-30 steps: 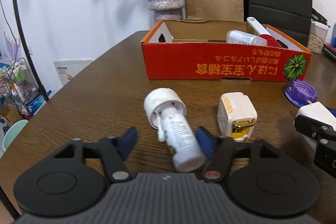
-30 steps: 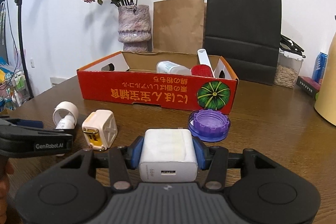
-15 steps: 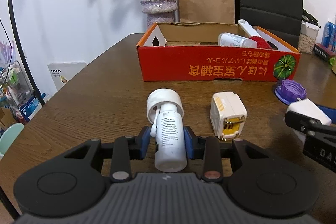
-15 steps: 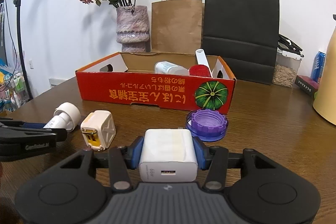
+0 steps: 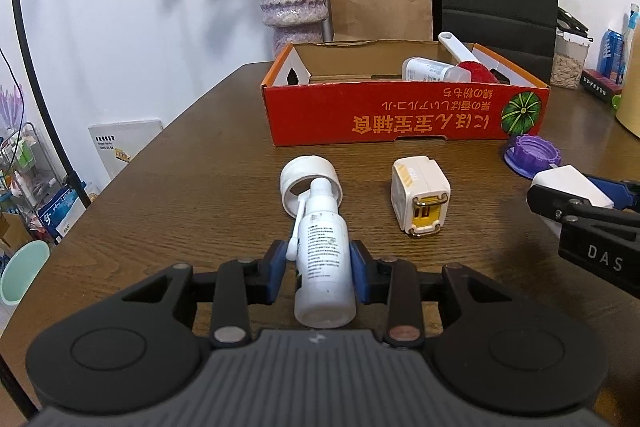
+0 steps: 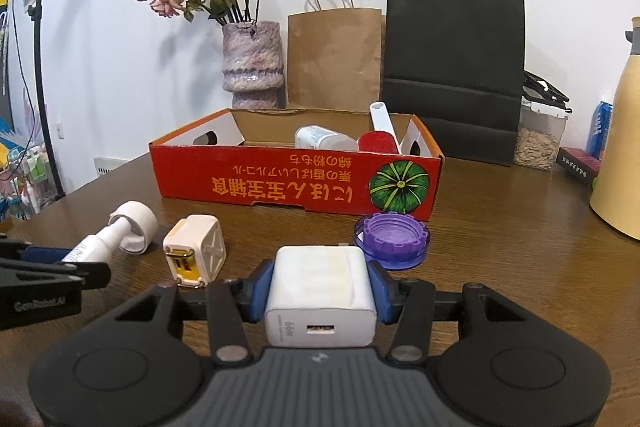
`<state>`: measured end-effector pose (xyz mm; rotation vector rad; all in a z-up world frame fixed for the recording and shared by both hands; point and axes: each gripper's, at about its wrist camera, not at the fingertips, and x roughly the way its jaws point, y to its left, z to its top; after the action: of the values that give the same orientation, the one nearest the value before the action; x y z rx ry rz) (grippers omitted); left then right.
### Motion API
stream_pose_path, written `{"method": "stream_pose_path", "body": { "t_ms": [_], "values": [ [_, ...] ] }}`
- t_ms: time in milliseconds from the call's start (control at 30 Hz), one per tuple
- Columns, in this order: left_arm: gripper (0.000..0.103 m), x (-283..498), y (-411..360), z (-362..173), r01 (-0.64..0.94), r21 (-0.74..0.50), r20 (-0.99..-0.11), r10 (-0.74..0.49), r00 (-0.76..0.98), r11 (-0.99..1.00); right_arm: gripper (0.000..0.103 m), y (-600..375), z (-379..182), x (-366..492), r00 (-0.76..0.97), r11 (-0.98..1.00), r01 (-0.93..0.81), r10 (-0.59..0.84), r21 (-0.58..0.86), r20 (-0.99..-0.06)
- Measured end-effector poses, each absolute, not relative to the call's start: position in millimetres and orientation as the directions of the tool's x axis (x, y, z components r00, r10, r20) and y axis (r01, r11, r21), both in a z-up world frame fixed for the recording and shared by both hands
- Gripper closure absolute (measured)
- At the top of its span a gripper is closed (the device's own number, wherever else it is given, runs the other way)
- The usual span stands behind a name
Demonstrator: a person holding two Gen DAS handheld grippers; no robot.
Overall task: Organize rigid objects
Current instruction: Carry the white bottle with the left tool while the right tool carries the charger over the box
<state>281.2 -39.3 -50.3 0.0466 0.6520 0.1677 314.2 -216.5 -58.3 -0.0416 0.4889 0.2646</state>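
Note:
My left gripper [image 5: 318, 267] is shut on a white spray bottle [image 5: 324, 259], whose nozzle points at a white ring cap [image 5: 310, 179] lying on the table. My right gripper [image 6: 320, 285] is shut on a white 66W charger [image 6: 320, 291]. A second white charger with yellow prongs [image 5: 420, 201] lies on the table between the grippers; it also shows in the right wrist view [image 6: 196, 251]. A purple lid [image 6: 392, 239] lies by the red cardboard box [image 6: 296, 183], which holds a white bottle [image 6: 320, 139] and a red-headed brush [image 6: 380, 139].
Behind the box stand a vase with dried roses [image 6: 252, 67], a brown paper bag [image 6: 334, 59] and a black paper bag [image 6: 454, 67]. A jar of seeds [image 6: 538, 139] and a cream jug [image 6: 624, 147] stand at the right. The table's left edge [image 5: 160, 135] drops to floor clutter.
My left gripper closed on the spray bottle, straightened it and lifted it a little toward the box. My right gripper kept its hold on the charger and rose slightly.

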Motion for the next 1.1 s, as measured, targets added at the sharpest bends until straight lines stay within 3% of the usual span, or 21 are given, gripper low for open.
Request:
{"method": "stream_pose_path", "body": {
  "t_ms": [500, 1100],
  "values": [
    [0.068, 270.7, -31.4, -24.1, -0.128, 0.057, -0.558, 0.137, 0.818, 0.990, 0.054, -209.5, -42.8, 293.5, 0.885, 0.969, -0.245, 0.227, 0.008, -0.407],
    [0.068, 320.5, -16.8, 2.2, -0.114, 0.029, -0.509, 0.113, 0.853, 0.993, 0.054, -180.3, -14.5, 333.7, 0.906, 0.964, -0.268, 0.251, -0.003, -0.341]
  ]
}}
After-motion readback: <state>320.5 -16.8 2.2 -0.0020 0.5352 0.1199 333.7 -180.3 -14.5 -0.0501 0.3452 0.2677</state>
